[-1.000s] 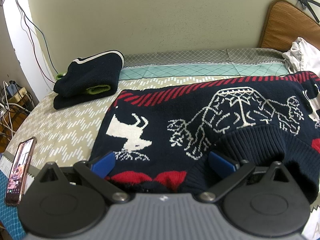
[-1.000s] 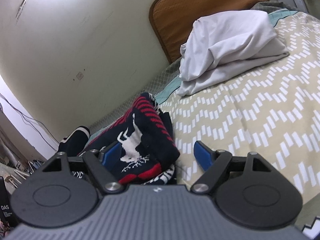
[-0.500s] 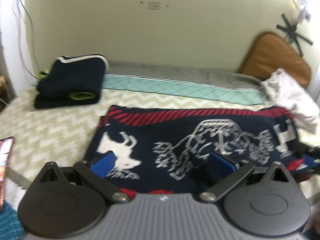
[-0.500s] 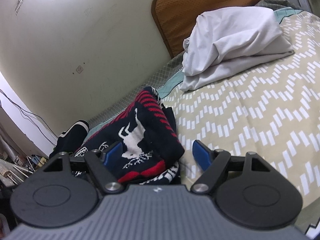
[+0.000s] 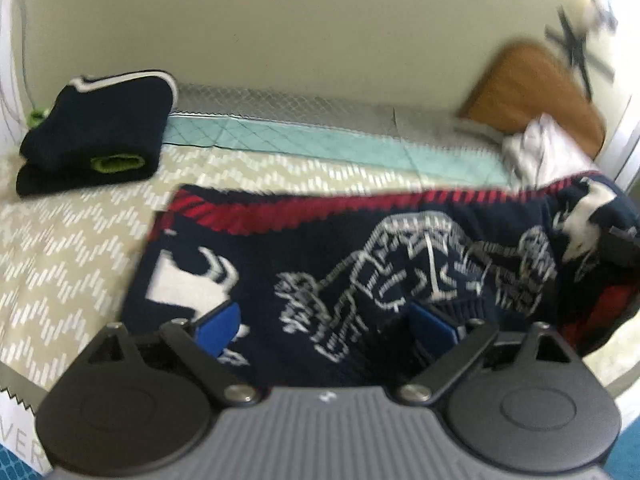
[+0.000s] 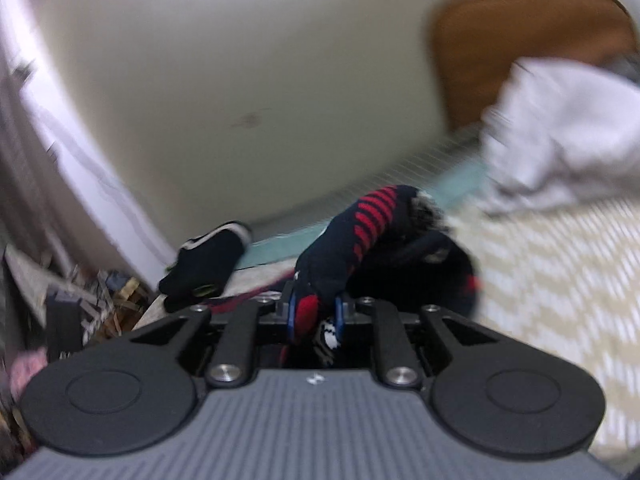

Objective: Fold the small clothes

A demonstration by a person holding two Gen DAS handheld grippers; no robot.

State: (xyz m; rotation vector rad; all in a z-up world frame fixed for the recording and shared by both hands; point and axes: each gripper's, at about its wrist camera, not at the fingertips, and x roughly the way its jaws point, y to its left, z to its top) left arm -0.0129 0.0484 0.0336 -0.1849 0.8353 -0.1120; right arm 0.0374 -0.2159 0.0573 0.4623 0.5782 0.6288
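Observation:
A navy sweater [image 5: 360, 248] with red stripes and white animal figures lies spread across the bed. My left gripper [image 5: 324, 326] hovers over its near edge. Its jaws stand wide and are closing a little, with knit fabric between the blue pads but not pinched. In the right wrist view, my right gripper [image 6: 316, 314] is closing, its pads pressed on a red and navy fold of the sweater [image 6: 360, 240]. That end hangs lifted off the bed and bunched. Both views are blurred.
A folded dark garment [image 5: 96, 128] with white trim and a green cuff sits at the far left of the patterned bed cover [image 5: 60, 240]. A crumpled white cloth [image 5: 536, 152] lies before a brown headboard cushion [image 5: 532, 92]. Clutter [image 6: 80, 304] sits beside the bed.
The right gripper's jaws went from wide apart to pinching the sweater's end, which rose off the bed. The left gripper swung right over the sweater, still wide.

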